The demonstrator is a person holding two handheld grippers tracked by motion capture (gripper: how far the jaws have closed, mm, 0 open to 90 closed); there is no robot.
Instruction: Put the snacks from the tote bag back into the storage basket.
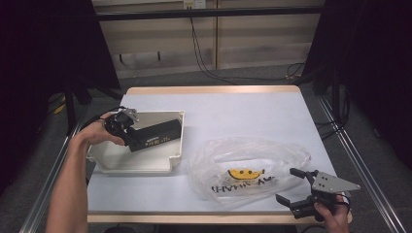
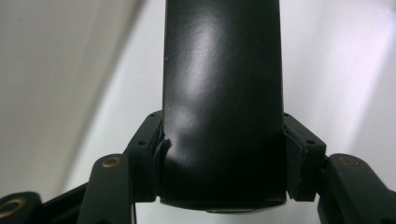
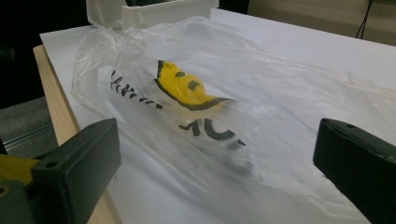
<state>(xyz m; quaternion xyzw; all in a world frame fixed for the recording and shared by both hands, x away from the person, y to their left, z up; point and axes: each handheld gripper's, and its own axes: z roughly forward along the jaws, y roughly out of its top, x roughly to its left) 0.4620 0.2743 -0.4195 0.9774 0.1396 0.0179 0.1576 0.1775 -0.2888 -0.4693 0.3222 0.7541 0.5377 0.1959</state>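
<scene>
The left gripper (image 1: pixel 127 127) clamps one end of a black box (image 1: pixel 154 135) over the white tray (image 1: pixel 141 165), so bagging seems unstarted, while the right gripper (image 1: pixel 290 185) gapes wide just short of the plastic bag (image 1: pixel 248 170).

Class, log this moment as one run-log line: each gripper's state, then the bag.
left gripper: shut on black box, over tray | right gripper: open, beside plastic bag | bag: flat on table

Bright even overhead light on white tabletop (image 1: pixel 243 111), dark surroundings, soft glare on black box (image 2: pixel 219 93), blurred close-up edges
</scene>
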